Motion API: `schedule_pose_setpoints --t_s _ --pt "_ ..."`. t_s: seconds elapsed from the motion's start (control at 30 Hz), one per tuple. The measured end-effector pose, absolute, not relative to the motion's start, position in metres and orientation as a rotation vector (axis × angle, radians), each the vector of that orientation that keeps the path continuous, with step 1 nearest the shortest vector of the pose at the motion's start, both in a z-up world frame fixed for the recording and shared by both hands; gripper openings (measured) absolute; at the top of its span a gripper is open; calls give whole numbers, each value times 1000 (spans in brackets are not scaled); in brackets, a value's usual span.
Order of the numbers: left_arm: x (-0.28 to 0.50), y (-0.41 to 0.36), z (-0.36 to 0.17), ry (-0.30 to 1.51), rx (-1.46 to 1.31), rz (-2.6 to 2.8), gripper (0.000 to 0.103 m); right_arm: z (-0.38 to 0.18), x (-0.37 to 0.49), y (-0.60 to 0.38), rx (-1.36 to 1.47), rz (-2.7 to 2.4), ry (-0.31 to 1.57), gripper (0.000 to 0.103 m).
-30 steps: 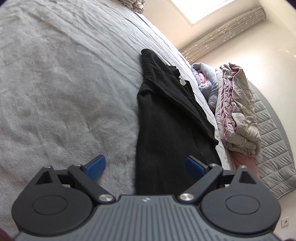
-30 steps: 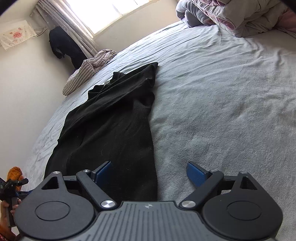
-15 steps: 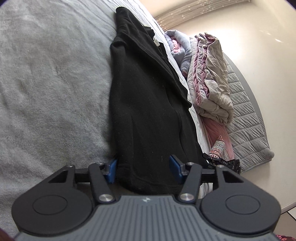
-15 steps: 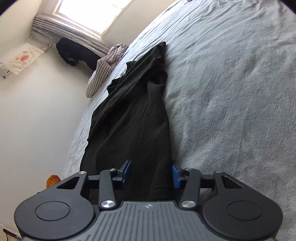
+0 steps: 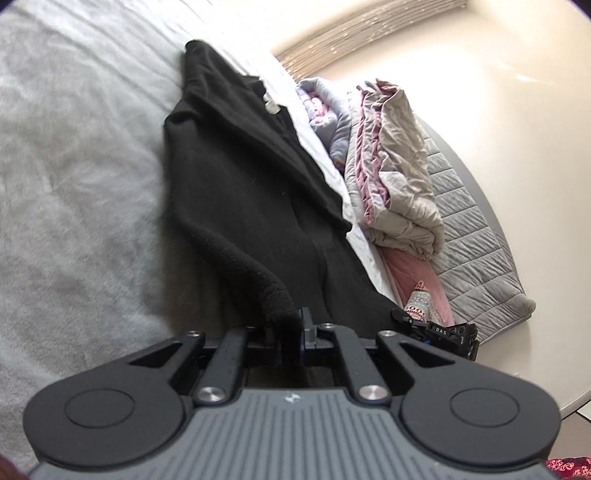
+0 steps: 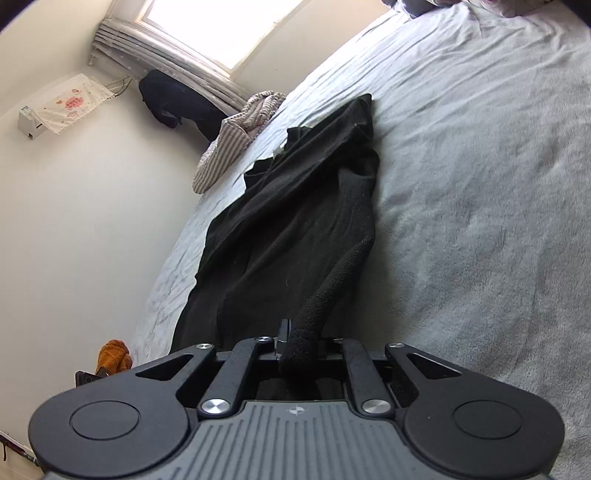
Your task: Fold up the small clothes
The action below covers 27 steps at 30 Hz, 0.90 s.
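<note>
both our jaws closed since before: left gripper (image 5: 291, 334) and right gripper (image 6: 299, 345) pinch black garment (image 5: 251, 206) hem corners at bed (image 5: 74, 184) edge; soft, limp, light.

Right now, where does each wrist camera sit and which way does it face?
Left wrist: rides the left gripper, looking along the black fleece garment toward the folded grey-pink quilt; its fingers pinch the hem.
Right wrist: rides the right gripper, facing the window; its fingers pinch the hem.
Shared: the same garment on the grey bedspread.
</note>
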State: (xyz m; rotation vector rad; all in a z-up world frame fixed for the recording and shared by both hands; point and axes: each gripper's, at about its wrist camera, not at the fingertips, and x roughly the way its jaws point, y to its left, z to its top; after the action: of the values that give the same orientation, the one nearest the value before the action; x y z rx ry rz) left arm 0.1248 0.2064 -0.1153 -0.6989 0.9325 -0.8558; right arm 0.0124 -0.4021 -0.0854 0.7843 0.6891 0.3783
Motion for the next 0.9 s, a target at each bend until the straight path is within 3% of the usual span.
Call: schedule_pose_setpoints --t_s 0.53,0.9 --pt "208 192 -38 530 -837 -695 4 -11 102 -407 736 303 378 10" --pt "328 167 -63 540 -848 -494 4 -32 216 -408 734 188 392 10"
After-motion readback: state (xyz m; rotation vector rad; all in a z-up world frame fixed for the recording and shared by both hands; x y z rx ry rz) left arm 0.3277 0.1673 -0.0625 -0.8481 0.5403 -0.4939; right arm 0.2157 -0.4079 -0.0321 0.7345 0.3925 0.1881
